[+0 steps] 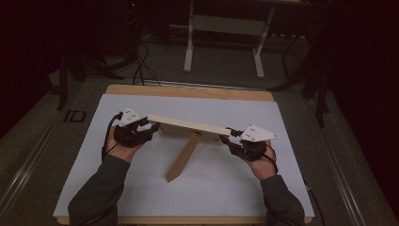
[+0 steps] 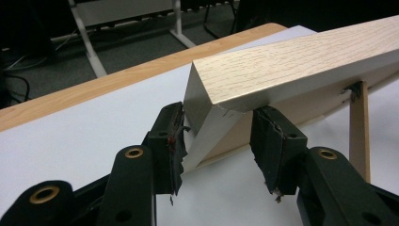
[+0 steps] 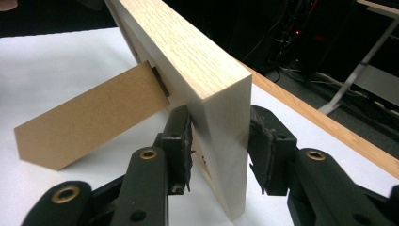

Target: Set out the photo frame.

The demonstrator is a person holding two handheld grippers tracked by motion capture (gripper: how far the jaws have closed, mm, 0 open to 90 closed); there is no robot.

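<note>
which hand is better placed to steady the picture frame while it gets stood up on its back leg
Right, probably. The right gripper has both pads flat against the picture frame end, close to the back leg. The left gripper pinches only a slanted corner, a weaker hold.

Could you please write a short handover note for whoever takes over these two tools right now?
Left tool: jaws around the left end of the wooden picture frame, pads pressing on both faces.
Right tool: jaws clamped on the frame's right end in the same way.
Frame: stands on edge over the white sheet, leaning, its brown back stand folded out toward the person with its tip on the sheet.
Done: both ends gripped, stand out.
Left: probably settle the frame on its stand, then let go.
</note>
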